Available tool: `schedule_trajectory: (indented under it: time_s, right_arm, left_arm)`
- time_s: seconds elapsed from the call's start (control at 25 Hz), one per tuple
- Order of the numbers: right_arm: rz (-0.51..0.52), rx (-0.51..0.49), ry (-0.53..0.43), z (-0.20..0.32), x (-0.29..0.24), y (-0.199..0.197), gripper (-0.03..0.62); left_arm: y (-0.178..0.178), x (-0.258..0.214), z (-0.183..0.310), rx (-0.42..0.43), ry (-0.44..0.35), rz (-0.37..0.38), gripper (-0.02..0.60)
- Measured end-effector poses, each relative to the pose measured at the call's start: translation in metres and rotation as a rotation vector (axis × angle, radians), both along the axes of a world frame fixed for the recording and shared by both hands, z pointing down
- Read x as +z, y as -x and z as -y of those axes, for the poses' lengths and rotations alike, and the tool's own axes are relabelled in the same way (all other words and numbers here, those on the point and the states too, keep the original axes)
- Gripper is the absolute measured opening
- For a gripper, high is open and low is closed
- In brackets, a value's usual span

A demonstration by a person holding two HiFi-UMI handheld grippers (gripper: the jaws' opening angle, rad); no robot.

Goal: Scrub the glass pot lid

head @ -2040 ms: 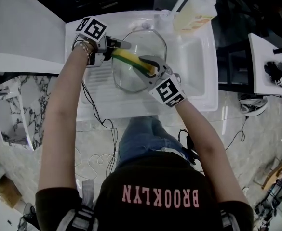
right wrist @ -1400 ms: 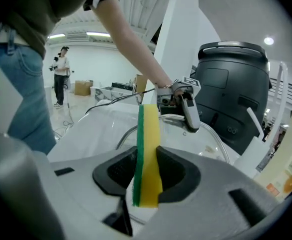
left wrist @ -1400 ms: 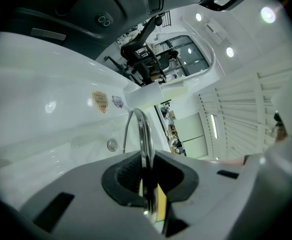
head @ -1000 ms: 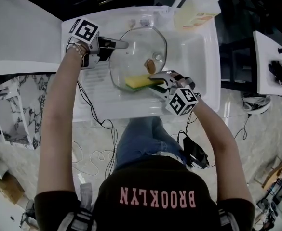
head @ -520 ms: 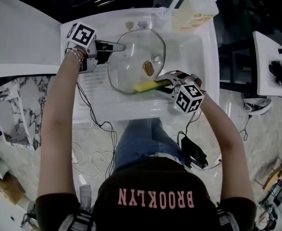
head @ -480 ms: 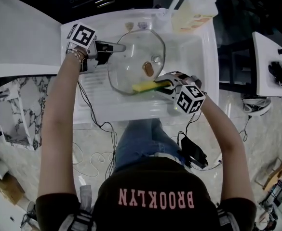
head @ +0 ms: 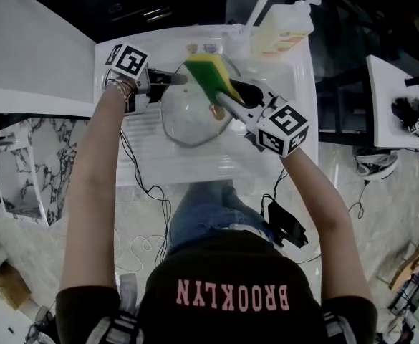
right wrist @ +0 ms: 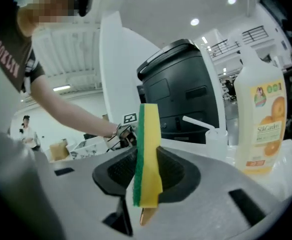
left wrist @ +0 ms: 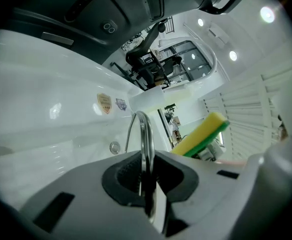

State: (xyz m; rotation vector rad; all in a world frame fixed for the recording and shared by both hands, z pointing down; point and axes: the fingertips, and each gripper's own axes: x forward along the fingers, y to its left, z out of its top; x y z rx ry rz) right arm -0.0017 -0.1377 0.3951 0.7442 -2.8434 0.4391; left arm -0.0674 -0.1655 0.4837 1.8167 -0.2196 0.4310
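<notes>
**A:** What do the jaws hold?

**B:** The left gripper's (left wrist: 146, 184) jaws pinch the lid (head: 188, 117) by its rim, over the sink (head: 289, 70). The right gripper's (right wrist: 146, 176) jaws clamp the sponge (right wrist: 146, 149), just past the lid's far edge and seemingly off the glass.

**A:** Finished?

**B:** Probably not. No suds show, so scrubbing likely remains.

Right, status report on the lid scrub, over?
Left gripper shut on glass pot lid, at its rim. Right gripper shut on sponge. Lid over sink. Soap bottle behind, clear.
</notes>
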Motion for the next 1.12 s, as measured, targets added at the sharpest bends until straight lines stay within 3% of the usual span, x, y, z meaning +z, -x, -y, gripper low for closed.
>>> schedule_trajectory:
  time_s: [0.2, 0.52, 0.64, 0.92, 1.12]
  right_arm:
    - [-0.074, 0.095, 0.056, 0.029, 0.015, 0.019, 0.103]
    - [-0.263, 0.099, 0.165, 0.039, 0.054, 0.038, 0.101]
    - [-0.231, 0.132, 0.227, 0.044, 0.057, 0.031, 0.103]
    - [-0.043, 0.279, 0.448, 0.056, 0.070, 0.005, 0.103]
    - [-0.077, 0.342, 0.482, 0.051, 0.090, -0.017, 0.103]
  left_arm:
    - [0.001, 0.003, 0.002, -0.002, -0.017, 0.024, 0.034]
    - [0.002, 0.006, 0.004, 0.011, -0.023, 0.041, 0.034]
    - [0.003, 0.005, 0.003, 0.014, -0.022, 0.030, 0.034]
    - [0.003, 0.004, 0.002, 0.021, -0.022, 0.008, 0.034]
    - [0.003, 0.003, 0.002, 0.019, -0.020, -0.002, 0.034]
